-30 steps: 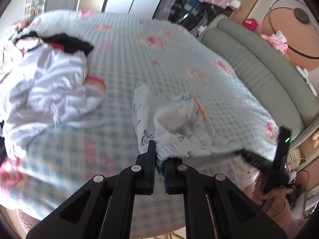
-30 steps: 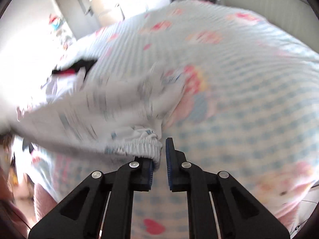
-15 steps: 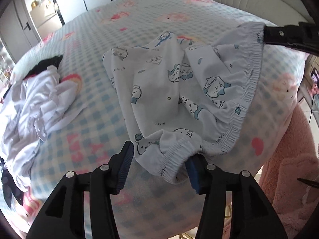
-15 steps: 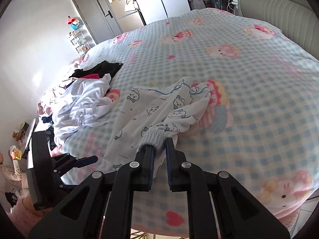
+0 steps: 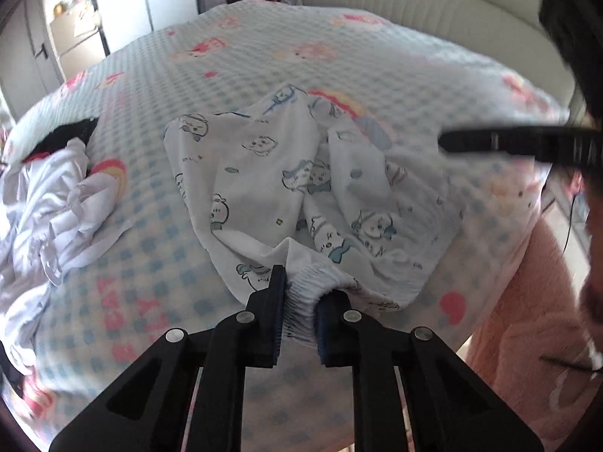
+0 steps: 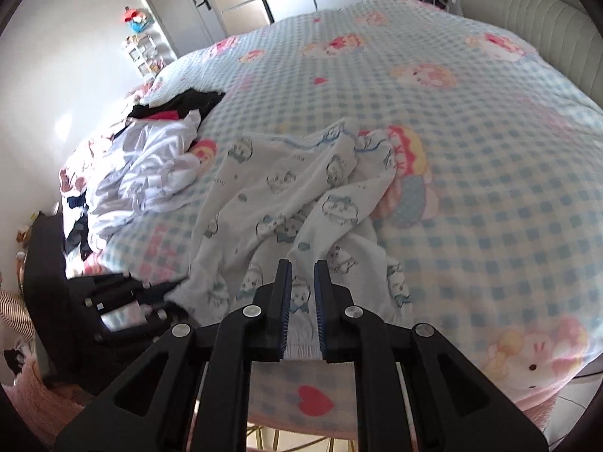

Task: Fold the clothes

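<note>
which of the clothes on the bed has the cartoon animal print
The white shorts nearest the grippers, with an elastic waistband, spread at the bed's near edge. The crumpled white garment beside them is plain, and the black garment beyond is unprinted.

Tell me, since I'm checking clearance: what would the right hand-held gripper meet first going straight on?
Most likely the printed white shorts, already lying between the right hand-held gripper's slightly parted jaws, with the checked bedspread beneath. Depth is unclear.

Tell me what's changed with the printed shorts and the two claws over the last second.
The left claw let go of the waistband, its jaws opening wide, and has just been closing on it again. The right claw, clamped before, has just been opening, and the waistband now lies slack between its pads. The printed shorts spread flatter on the bed. The white clothes pile stayed put.
</note>
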Motion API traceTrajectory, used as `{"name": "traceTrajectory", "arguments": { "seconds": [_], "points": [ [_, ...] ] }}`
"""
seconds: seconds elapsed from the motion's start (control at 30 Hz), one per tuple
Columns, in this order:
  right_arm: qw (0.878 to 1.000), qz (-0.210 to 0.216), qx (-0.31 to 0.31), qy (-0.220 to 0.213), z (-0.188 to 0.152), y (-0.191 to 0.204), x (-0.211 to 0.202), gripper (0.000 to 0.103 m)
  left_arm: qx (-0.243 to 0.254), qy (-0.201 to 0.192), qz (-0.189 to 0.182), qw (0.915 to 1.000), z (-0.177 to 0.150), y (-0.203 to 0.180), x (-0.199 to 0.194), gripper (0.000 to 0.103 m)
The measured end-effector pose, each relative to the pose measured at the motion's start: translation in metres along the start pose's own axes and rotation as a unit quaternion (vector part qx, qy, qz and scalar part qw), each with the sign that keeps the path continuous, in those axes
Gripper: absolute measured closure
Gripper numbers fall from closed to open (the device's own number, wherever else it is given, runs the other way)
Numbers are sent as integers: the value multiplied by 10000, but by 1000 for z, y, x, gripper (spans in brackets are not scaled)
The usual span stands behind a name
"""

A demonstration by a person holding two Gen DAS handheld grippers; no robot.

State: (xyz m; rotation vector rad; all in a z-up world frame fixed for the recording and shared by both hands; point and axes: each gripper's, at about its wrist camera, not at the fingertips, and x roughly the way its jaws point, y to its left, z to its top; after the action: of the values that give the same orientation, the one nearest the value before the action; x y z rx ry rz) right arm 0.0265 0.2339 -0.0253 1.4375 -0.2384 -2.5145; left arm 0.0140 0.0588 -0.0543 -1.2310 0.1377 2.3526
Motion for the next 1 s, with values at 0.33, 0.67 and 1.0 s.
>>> {"name": "traceTrajectory", "arguments": {
  "seconds": [0.33, 0.67, 1.0],
  "points": [
    [9946, 730, -375, 640, -27, 36, 36, 79, -889, -551, -219, 9943, 25, 30, -30, 88],
    [9950, 220, 672, 710, -29, -12, 46, 72, -1236, -416, -248, 9911, 5, 53, -21, 88],
    [9969, 566, 384, 381, -7, -15, 59, 72, 122, 105, 368, 9992, -22, 25, 3, 55]
  ]
}}
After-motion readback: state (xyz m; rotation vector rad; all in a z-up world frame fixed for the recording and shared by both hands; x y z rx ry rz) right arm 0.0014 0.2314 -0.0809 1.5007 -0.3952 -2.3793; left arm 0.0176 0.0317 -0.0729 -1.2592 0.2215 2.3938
